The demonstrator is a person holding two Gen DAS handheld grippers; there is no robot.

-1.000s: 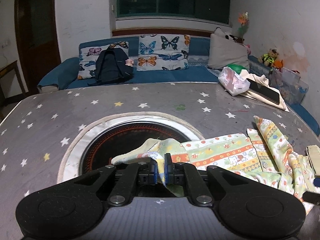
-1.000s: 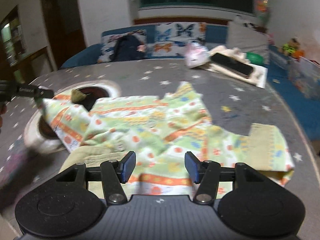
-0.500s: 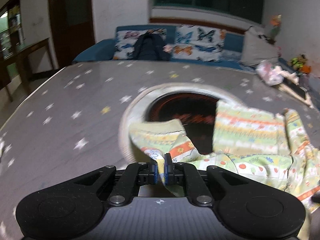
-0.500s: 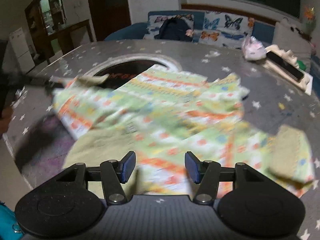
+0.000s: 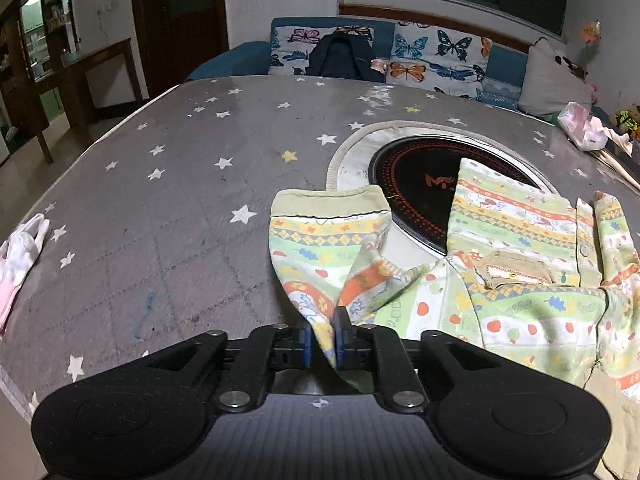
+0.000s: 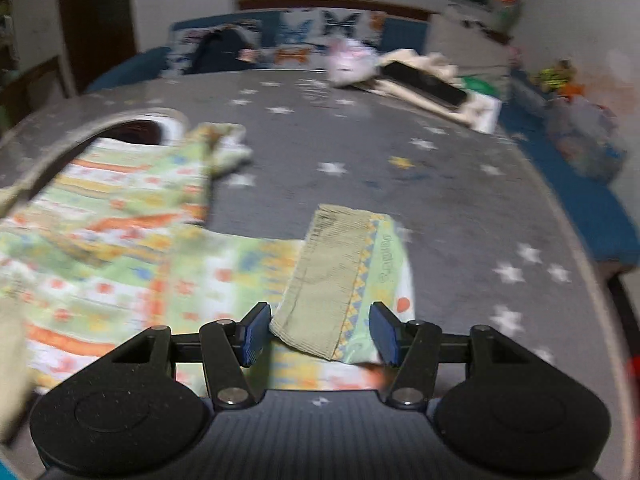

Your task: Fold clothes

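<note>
**Left hand-held gripper pinching a sleeve, right one hanging open over the other cuff**

Nearest the left wrist camera, the left hand-held gripper (image 5: 322,342) is clamping its blue pads on a fold of the patterned garment (image 5: 516,280), just below the left sleeve (image 5: 324,240). That sleeve is running away from the jaws and ending in a plain beige cuff lying flat on the bench (image 5: 160,216). The rest of the garment is spreading to the right, its far edge overlapping the round black cooktop (image 5: 416,184) set into the bench top.

In the right wrist view, which is blurred, the right hand-held gripper (image 6: 318,330) is standing with its jaws wide apart. The ribbed cuff of the right sleeve (image 6: 332,280) is lying between the two pads, touching neither as far as the blur allows. The garment body is stretching off to the left.

At the left edge of the bench, a white and pink glove (image 5: 18,260) is lying well apart from the garment. Farther back, a pale bundle (image 5: 578,126) is sitting near the bench's far right edge. Beyond the bench, a blue sofa (image 5: 224,64) is carrying butterfly cushions (image 5: 436,56) and a dark backpack (image 5: 340,58).
</note>
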